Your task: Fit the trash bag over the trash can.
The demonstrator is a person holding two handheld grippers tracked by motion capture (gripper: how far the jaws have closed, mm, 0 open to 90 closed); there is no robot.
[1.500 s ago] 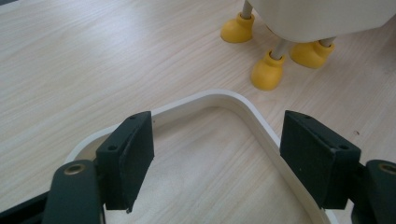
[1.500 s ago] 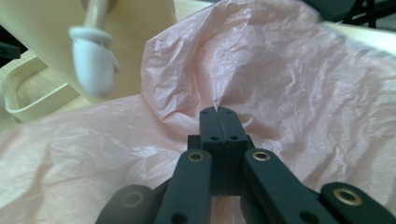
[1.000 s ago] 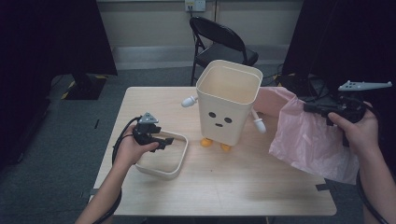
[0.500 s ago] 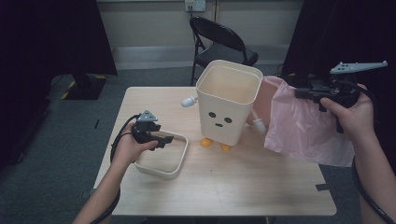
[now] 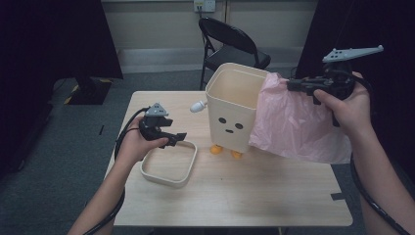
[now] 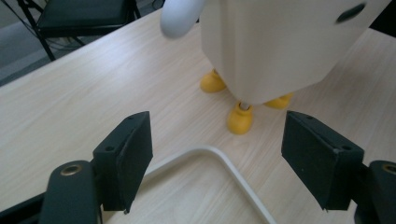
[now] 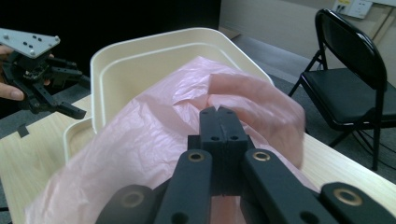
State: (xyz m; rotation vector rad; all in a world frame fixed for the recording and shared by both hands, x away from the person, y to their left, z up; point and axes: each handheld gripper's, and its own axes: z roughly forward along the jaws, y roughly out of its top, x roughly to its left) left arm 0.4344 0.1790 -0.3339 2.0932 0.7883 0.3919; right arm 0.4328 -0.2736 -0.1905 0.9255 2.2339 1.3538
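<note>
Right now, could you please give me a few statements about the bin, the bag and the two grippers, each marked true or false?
1. The right gripper is shut on the pink plastic bag. True.
2. The left gripper is shut on the bin's rim. False: its jaws stand open above the cream tray.
3. The cream bin with a face lies on its side. False: it stands upright on orange feet.
4. The bag touches the bin's rim. True.

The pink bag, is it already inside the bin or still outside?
Outside: the pink bag hangs beside the bin, reaching only its rim.
</note>
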